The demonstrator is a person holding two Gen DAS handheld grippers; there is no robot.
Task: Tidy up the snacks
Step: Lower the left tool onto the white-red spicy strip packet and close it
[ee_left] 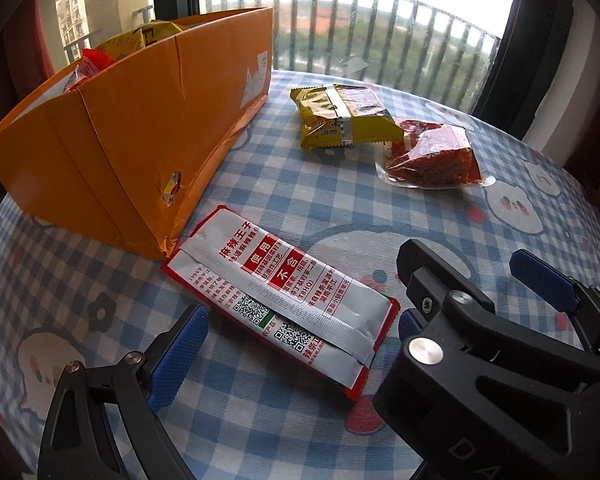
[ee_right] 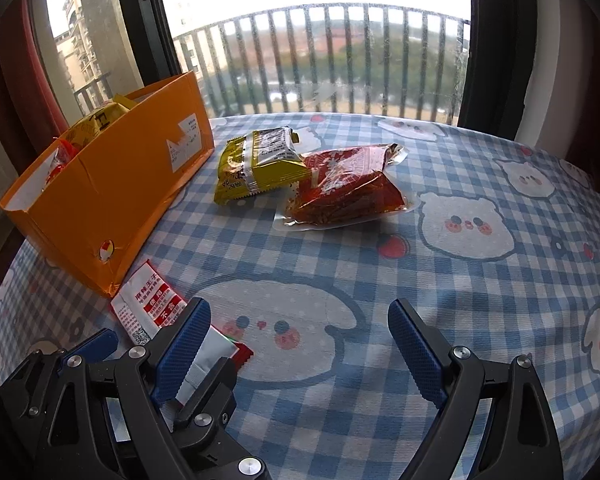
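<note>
Here my left gripper [ee_left: 300,328] stands wide apart, straddling the flat red-and-white foil snack packet [ee_left: 284,300] by the open orange cardboard box [ee_left: 140,128]. My right gripper [ee_right: 300,348] is spread too, empty over the blue checked tablecloth [ee_right: 460,300]. I judge this the pickup step: next, close on the packet and lift it into the box.

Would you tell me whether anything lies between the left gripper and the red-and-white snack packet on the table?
Nothing visible does. The red-and-white packet lies flat on the checked tablecloth, already between the open fingers of the left gripper. The right gripper hangs beside it, also open, not across it.
</note>
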